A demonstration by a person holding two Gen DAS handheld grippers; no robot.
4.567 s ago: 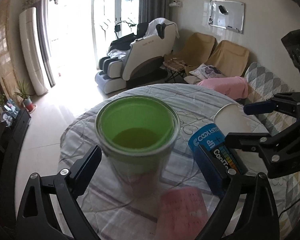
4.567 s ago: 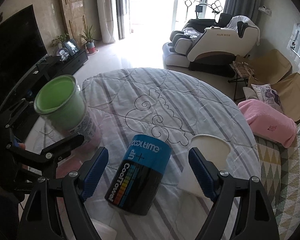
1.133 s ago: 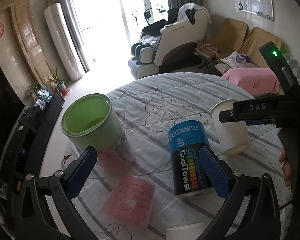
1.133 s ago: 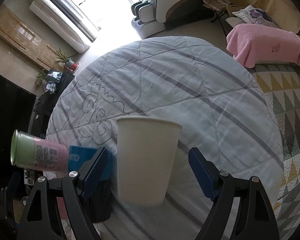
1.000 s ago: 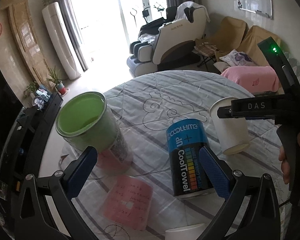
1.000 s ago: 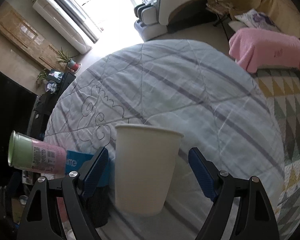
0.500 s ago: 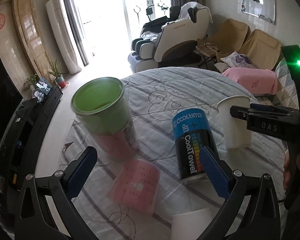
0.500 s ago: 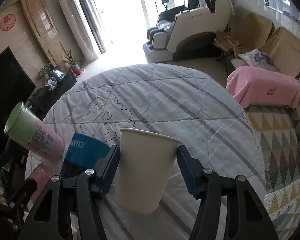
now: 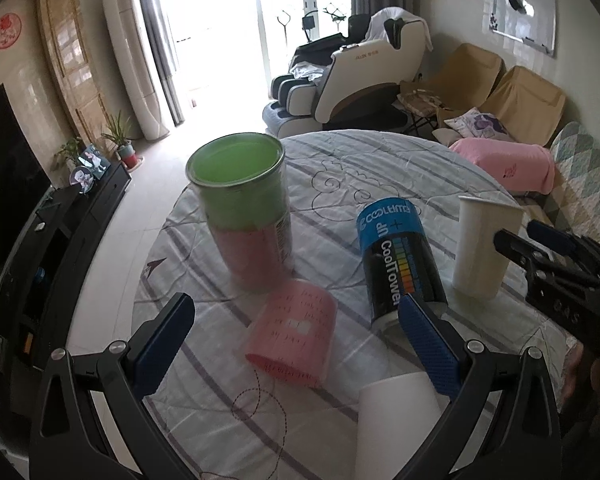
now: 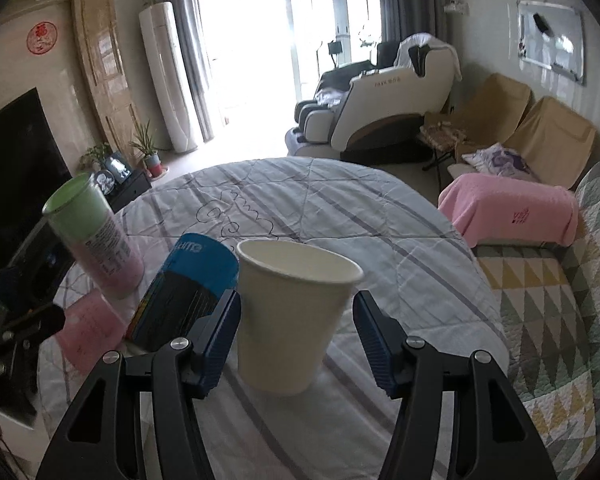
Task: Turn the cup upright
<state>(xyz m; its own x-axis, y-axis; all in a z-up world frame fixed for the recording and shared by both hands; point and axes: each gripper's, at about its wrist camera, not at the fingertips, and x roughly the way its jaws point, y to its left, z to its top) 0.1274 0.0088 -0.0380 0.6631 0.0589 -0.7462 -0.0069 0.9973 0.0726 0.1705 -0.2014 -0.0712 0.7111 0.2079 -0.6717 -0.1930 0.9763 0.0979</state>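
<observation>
1. The paper cup (image 10: 296,316) is seen standing upright, mouth up, on the quilted tabletop (image 10: 340,216), between the jaws of the right gripper (image 10: 298,336). A gap shows at the right pad; contact at the left pad cannot be told.
2. The left gripper (image 9: 296,340) is held wide open over a pink cup (image 9: 294,340) lying on its side; nothing is gripped.
3. Risk is judged as follows: the light cup could be tipped if brushed by a pad on withdrawal, or knocked against the blue can (image 10: 188,292) just beside it.
4. The pink cup's full outline and a second white cup (image 9: 396,424) are shown only by the left view.
</observation>
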